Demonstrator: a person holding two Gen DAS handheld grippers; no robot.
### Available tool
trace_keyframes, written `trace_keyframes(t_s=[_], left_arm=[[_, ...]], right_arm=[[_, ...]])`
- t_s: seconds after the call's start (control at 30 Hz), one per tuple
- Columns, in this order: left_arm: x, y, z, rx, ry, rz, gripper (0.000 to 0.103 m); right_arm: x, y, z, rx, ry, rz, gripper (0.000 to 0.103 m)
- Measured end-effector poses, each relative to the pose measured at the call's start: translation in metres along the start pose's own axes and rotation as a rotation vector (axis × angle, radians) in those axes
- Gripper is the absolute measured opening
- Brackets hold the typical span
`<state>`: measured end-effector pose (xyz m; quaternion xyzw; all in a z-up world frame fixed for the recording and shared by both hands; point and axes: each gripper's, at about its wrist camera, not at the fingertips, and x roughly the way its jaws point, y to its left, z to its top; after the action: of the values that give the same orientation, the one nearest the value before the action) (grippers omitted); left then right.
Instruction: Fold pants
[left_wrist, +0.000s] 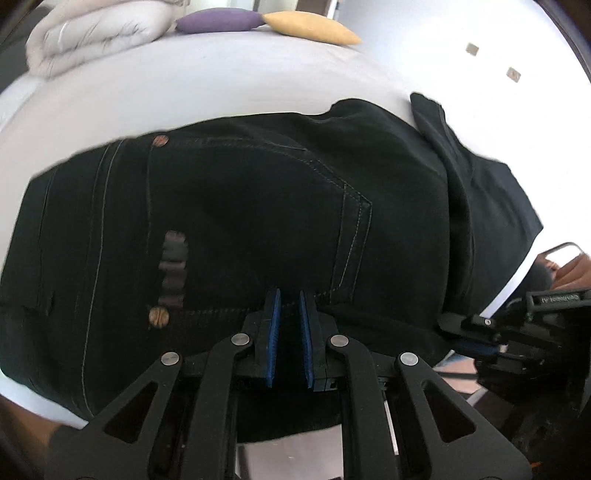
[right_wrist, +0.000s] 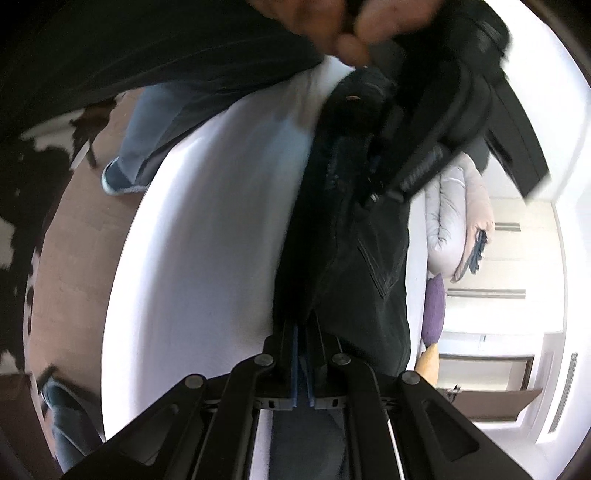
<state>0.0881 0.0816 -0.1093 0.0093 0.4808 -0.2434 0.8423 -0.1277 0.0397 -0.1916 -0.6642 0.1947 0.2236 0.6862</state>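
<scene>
Black pants (left_wrist: 258, 206) lie across a white bed (left_wrist: 207, 85), back pocket and copper rivets facing up. My left gripper (left_wrist: 290, 295) is shut on the near edge of the pants at the pocket seam. My right gripper (right_wrist: 304, 321) is shut on the pants (right_wrist: 351, 236) further along the same edge, with the fabric stretched away from it towards the other gripper (right_wrist: 436, 110). The right gripper also shows in the left wrist view (left_wrist: 480, 325) at the lower right, beside the pant legs (left_wrist: 480, 192).
A rolled pale duvet (left_wrist: 96, 33), a purple cushion (left_wrist: 218, 20) and a yellow cushion (left_wrist: 310, 27) sit at the far side of the bed. The person's legs and shoe (right_wrist: 122, 177) stand on the brown floor beside the bed (right_wrist: 207, 236).
</scene>
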Motion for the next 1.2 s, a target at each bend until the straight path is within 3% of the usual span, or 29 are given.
trace_keyframes(t_s=[0.03, 0.1, 0.13, 0.17, 0.2, 0.27, 0.33, 0.43, 0.57, 0.63, 0.7, 0.9, 1.13, 1.17, 1.2], left_arm=[[-0.001, 0.003, 0.000, -0.005, -0.003, -0.006, 0.010], [0.000, 0.003, -0.001, -0.014, -0.004, -0.004, 0.010], [0.001, 0.002, -0.001, -0.013, -0.004, 0.003, 0.010], [0.003, 0.000, -0.001, -0.010, -0.006, 0.007, 0.010], [0.006, -0.005, -0.001, -0.009, -0.008, 0.010, 0.010], [0.007, -0.003, -0.002, -0.024, -0.015, -0.001, 0.010], [0.007, 0.000, -0.002, -0.047, -0.019, -0.020, 0.010], [0.008, 0.003, -0.002, -0.071, -0.024, -0.037, 0.010], [0.001, 0.010, -0.008, -0.071, -0.032, -0.035, 0.010], [0.001, 0.011, -0.009, -0.077, -0.034, -0.043, 0.010], [0.000, 0.014, -0.011, -0.085, -0.035, -0.053, 0.010], [0.000, 0.017, -0.011, -0.097, -0.038, -0.064, 0.010], [-0.001, 0.019, -0.012, -0.103, -0.042, -0.070, 0.010], [-0.001, 0.020, -0.012, -0.103, -0.041, -0.070, 0.010], [-0.001, 0.020, -0.012, -0.103, -0.041, -0.070, 0.010]], right_arm=[[-0.002, -0.004, -0.002, 0.039, -0.002, -0.005, 0.016], [-0.010, -0.020, -0.008, 0.163, -0.011, -0.019, 0.052], [-0.016, -0.032, -0.015, 0.239, -0.027, -0.010, 0.062], [-0.021, -0.043, -0.021, 0.304, -0.043, 0.013, 0.082], [-0.028, -0.063, -0.034, 0.427, -0.065, 0.045, 0.086], [-0.027, -0.102, -0.065, 0.680, -0.045, 0.073, 0.086], [-0.016, -0.147, -0.118, 1.003, -0.021, 0.115, 0.078], [0.009, -0.199, -0.227, 1.568, -0.016, 0.157, 0.060], [0.052, -0.210, -0.352, 2.145, -0.055, 0.246, 0.053], [0.070, -0.206, -0.385, 2.279, 0.004, 0.246, 0.052], [0.083, -0.205, -0.401, 2.330, 0.006, 0.278, 0.052], [0.114, -0.193, -0.413, 2.426, 0.131, 0.296, 0.051], [0.147, -0.191, -0.420, 2.513, 0.077, 0.347, 0.052], [0.149, -0.192, -0.421, 2.525, 0.050, 0.341, 0.050], [0.151, -0.194, -0.421, 2.535, 0.018, 0.347, 0.041]])
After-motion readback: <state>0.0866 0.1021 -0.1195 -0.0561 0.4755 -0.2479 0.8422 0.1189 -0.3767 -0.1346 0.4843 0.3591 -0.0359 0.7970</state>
